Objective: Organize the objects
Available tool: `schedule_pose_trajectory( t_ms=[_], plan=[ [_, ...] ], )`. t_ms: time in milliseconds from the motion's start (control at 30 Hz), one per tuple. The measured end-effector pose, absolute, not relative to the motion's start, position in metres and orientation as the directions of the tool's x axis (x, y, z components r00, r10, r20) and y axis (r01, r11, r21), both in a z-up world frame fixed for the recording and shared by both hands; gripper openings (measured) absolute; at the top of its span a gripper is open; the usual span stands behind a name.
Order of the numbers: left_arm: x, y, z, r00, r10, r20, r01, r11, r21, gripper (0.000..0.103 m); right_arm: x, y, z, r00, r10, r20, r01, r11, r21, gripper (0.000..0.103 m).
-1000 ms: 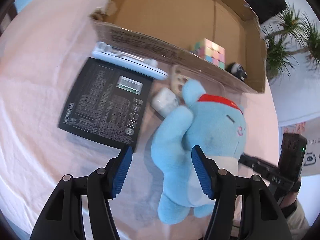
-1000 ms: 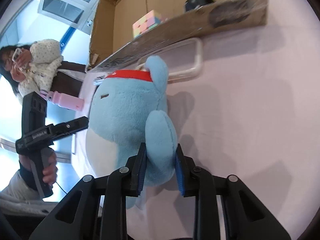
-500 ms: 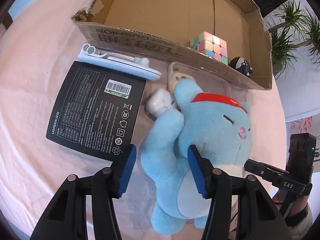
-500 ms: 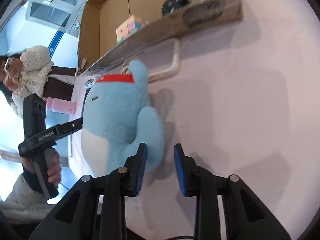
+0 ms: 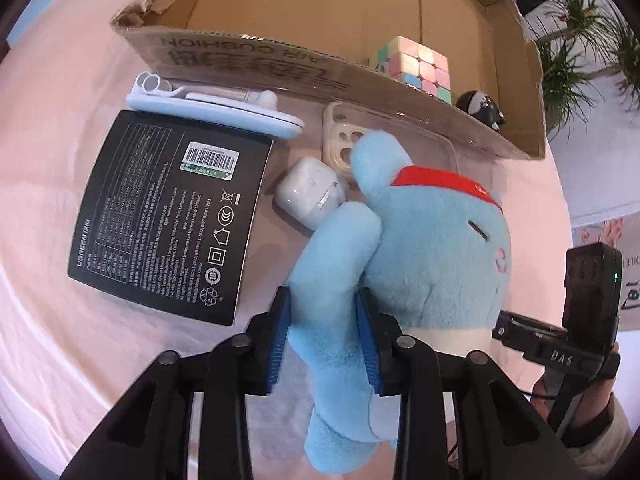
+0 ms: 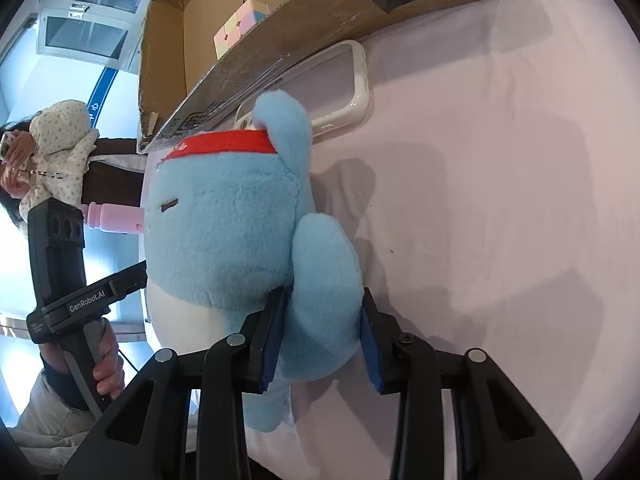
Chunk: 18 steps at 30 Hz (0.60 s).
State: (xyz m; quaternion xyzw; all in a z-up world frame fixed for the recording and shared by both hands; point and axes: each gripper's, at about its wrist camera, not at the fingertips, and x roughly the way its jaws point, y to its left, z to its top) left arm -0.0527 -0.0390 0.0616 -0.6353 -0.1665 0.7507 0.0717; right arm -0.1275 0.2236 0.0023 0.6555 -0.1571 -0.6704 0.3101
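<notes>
1. Left gripper [image 5: 323,334]: pads pressed into one arm of the blue plush toy [image 5: 432,248]. Right gripper [image 6: 324,340]: blades flank the other arm, left blade touching, right blade at the fur edge; firm clamp not confirmed.
2. Toy lies on the pink tablecloth [image 5: 48,208], near side of the cardboard box [image 5: 304,20], partly over the clear phone case [image 5: 340,136], touching the white earbud case [image 5: 310,192].
3. Box already holds a pastel cube [image 5: 420,66] and a small black item [image 5: 480,108].
4. Judgement: lift both arms together and level, straight up first.
5. Risk: fur drags the earbud case; soft limbs slip.
6. Clear the box's near wall before lowering.
</notes>
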Motion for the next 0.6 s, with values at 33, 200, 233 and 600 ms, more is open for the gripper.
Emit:
schedule_pose_trajectory(
  t_ms=[33,200,233,600],
  plan=[
    [-0.054,-0.039,0.059,-0.172,0.315,-0.933,0.11,-0.935,-0.336,0.032,-0.129,0.225,0.001,0.059,-0.621,-0.782,0.211,-0.758,0.617,0.032],
    [-0.06,-0.035,0.05,-0.148,0.314,-0.938,0.119,-0.936,-0.332,0.03,-0.129,0.222,0.003,0.056,-0.603,-0.796,0.232,-0.767,0.598,0.032],
    [-0.06,-0.033,0.051,-0.148,0.313,-0.938,0.114,-0.937,-0.331,0.03,-0.129,0.222,0.004,0.052,-0.6,-0.798,0.236,-0.769,0.593,0.032],
    [-0.052,-0.027,0.084,-0.187,0.32,-0.929,0.106,-0.933,-0.343,0.027,-0.124,0.226,0.036,0.012,-0.589,-0.808,0.319,-0.763,0.562,0.032]
  ],
)
